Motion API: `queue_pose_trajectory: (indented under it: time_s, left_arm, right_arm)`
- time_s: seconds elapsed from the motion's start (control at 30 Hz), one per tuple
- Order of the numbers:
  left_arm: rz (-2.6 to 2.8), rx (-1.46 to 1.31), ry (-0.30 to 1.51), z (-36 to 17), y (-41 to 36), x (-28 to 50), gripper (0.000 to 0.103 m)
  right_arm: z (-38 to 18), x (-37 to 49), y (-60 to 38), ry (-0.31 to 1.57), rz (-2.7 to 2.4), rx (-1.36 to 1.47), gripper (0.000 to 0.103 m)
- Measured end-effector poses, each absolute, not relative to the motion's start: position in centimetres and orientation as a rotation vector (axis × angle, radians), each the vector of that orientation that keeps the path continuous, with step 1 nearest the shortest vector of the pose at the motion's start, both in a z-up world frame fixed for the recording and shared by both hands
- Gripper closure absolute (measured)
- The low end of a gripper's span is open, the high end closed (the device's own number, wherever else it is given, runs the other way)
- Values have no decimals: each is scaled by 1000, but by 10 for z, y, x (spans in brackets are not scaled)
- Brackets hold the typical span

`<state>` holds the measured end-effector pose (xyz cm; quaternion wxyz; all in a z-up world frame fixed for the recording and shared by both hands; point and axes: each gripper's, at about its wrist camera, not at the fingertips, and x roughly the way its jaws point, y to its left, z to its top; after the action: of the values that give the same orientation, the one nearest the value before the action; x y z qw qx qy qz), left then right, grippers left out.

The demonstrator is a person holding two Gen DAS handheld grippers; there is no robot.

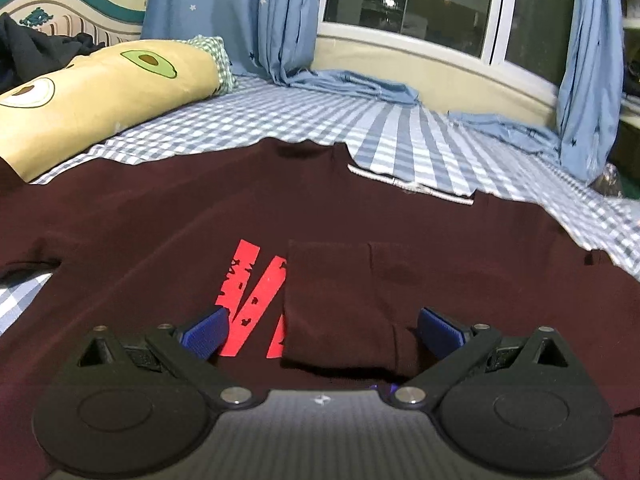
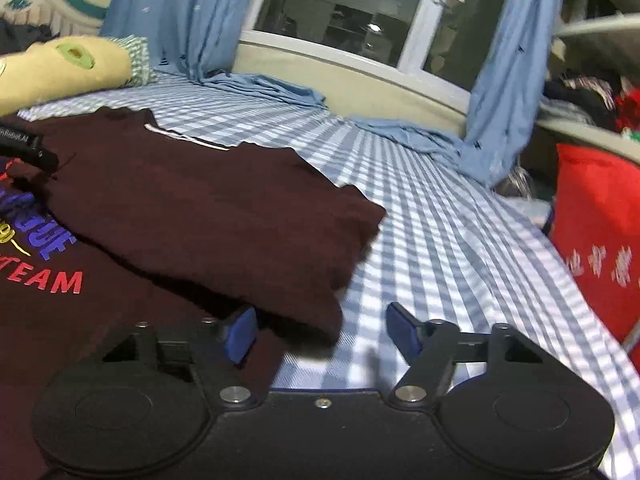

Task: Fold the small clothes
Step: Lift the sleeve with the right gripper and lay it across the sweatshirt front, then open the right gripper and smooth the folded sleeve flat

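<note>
Black two-finger left gripper (image 1: 320, 330) w/ blue pads fills the bottom of the left wrist view, jaws spread wide; a folded-over sleeve (image 1: 340, 304) of the dark maroon T-shirt (image 1: 160, 220) lies between the pads, but neither pad presses on it — nothing held. Red printed stripes (image 1: 252, 304) on the shirt show at 9 o'clock of that sleeve, just beside the left blue pad (image 1: 204, 334).

Right gripper (image 2: 322, 332), same build, stands about half open over the shirt's edge: its left pad (image 2: 240, 336) sits over maroon cloth, its right pad (image 2: 404, 336) over the blue-and-white checked bedsheet (image 2: 440, 240), gripping nothing. From this view the shirt's side is folded inward, a thick maroon flap (image 2: 224, 208) lying across the body; red "TEAM" lettering (image 2: 44, 282) and blue letters show at 9 o'clock. Part of the other gripper is at the far left edge, approx. 10 o'clock.

Shirt lies flat on the bed, collar w/ white label (image 1: 408, 188) toward 12 o'clock. Yellow avocado-print pillow (image 1: 100, 96) at 10 o'clock, light blue star curtains (image 1: 240, 20) and a window (image 1: 420, 0) beyond — a red patterned cushion (image 2: 596, 240) at 3 o'clock in the right view.
</note>
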<state>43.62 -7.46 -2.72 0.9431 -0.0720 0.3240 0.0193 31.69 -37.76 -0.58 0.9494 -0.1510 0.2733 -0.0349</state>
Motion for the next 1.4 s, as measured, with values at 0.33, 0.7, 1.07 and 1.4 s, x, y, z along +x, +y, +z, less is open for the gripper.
queue_pose_trajectory:
  time_s: [0.33, 0.7, 1.07, 1.4]
  left_arm:
    - [-16, -50, 674, -27, -97, 435, 0]
    - [-21, -49, 696, -34, -98, 438, 0]
    - [-19, -53, 694, -36, -98, 437, 0]
    - [-22, -58, 693, -36, -97, 437, 0]
  right_arm:
    - [5, 308, -412, 529, -221, -77, 101]
    - [5, 288, -430, 582, -149, 8, 72]
    - [36, 291, -453, 497, -71, 181, 21]
    - [-2, 382, -463, 627, -81, 302, 37]
